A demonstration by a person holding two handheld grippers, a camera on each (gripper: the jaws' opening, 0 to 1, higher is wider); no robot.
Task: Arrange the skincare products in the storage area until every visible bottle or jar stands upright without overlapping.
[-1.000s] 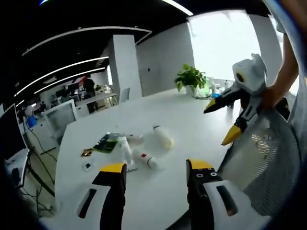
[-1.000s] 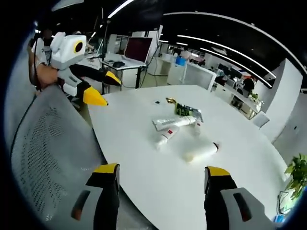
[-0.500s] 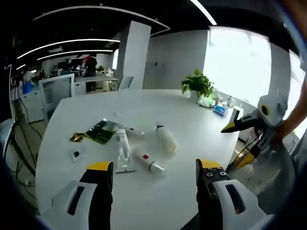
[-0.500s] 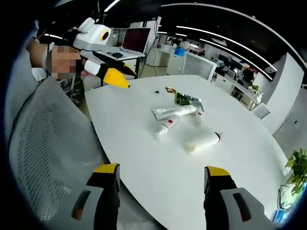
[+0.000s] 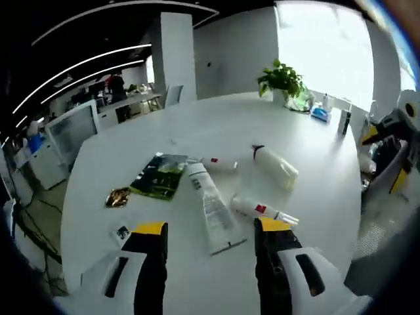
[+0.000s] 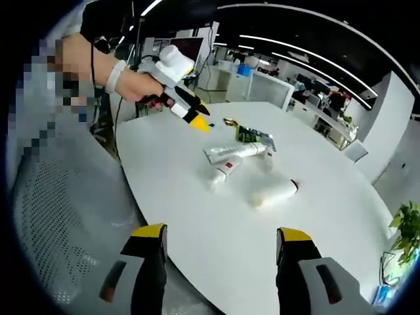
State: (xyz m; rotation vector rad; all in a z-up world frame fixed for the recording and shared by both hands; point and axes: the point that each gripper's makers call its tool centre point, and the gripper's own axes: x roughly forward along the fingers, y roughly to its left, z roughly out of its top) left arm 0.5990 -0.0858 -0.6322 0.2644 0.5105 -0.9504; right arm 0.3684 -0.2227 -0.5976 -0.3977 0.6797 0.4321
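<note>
We look along the left gripper's jaws, close above the white table [image 5: 131, 151]; the right gripper view sits farther back (both share the lying tubes [image 5: 211, 207]).

On the table [image 5: 131, 157], a tube [image 5: 211, 209] lay flat between a sachet [image 5: 159, 176] and a small bottle [image 5: 262, 210]. Beyond them lay a large bottle [image 5: 275, 166] on its side, with a potted plant [image 5: 282, 80] at the far edge.
</note>
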